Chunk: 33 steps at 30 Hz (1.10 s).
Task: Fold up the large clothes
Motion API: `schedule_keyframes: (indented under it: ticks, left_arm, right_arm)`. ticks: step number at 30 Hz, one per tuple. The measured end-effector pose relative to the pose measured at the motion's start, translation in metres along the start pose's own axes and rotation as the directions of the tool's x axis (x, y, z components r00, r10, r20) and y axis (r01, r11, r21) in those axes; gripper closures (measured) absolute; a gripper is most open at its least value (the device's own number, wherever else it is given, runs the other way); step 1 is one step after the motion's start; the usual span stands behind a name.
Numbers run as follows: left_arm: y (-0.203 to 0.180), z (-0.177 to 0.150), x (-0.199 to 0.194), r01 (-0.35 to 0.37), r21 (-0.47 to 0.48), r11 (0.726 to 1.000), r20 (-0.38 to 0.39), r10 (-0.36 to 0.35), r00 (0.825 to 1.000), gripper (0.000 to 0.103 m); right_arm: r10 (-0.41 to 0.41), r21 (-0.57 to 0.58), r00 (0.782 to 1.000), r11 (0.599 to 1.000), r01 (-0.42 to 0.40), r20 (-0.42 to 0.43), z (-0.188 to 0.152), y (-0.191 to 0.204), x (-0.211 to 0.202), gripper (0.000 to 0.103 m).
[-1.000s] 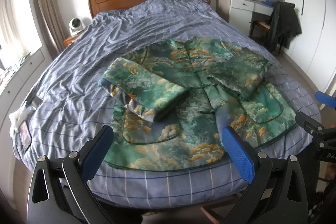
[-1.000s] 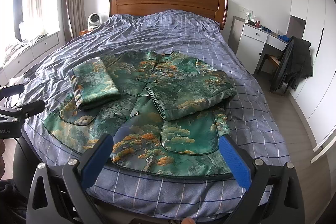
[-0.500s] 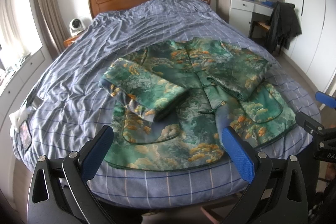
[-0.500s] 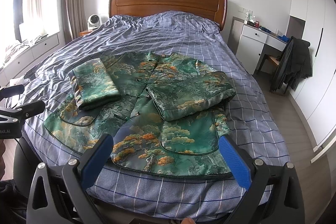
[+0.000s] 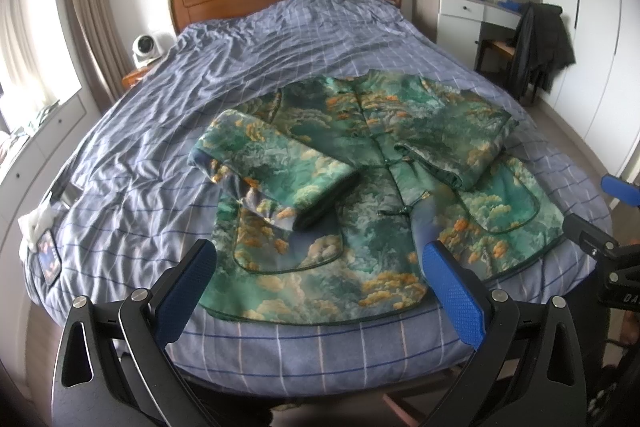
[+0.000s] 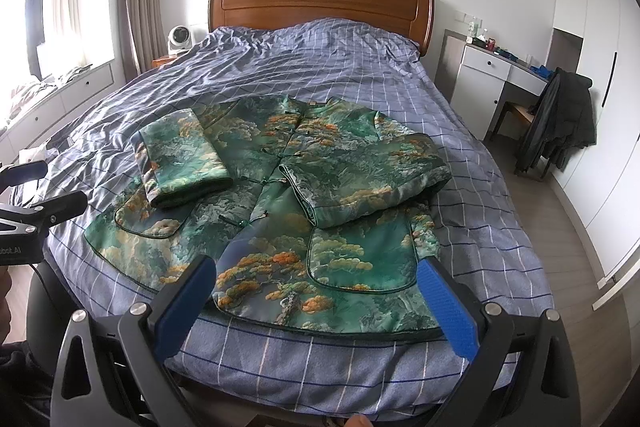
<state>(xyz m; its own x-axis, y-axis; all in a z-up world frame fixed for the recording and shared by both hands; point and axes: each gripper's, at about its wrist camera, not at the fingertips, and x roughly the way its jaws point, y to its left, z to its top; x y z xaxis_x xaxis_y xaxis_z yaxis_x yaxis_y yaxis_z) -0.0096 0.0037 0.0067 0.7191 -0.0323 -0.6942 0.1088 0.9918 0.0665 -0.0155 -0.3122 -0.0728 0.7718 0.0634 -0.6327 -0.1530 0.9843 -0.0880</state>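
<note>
Nothing has moved over the last second: both views match the earlier ones. Left hand-held gripper [image 5: 316, 283] and right hand-held gripper [image 6: 316, 293] hang spread wide, empty, off the bed's [image 6: 360, 359] foot edge. Green jacket [image 6: 280, 227] lies flat near that edge, 2 sleeves folded in. Likely next: hem fold toward headboard; open quilt beyond collar.

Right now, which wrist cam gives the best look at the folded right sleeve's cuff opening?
The right wrist view. The right sleeve lies near centre frame with its cuff opening facing the camera, edge and lining visible. In the left wrist view the same sleeve sits further right, seen more obliquely, so the cuff shows only as a narrow edge.
</note>
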Motion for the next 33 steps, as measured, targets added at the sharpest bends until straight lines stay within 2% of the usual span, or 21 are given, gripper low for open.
schedule_keyframes:
  ticks: [33]
  left_arm:
    - [0.0013,-0.0032,0.0009,-0.003,0.0,1.0,-0.003,0.003,1.0,0.0]
  right_arm:
    - [0.003,-0.003,1.0,1.0,-0.003,-0.006,-0.0024,0.0047,0.0,0.001]
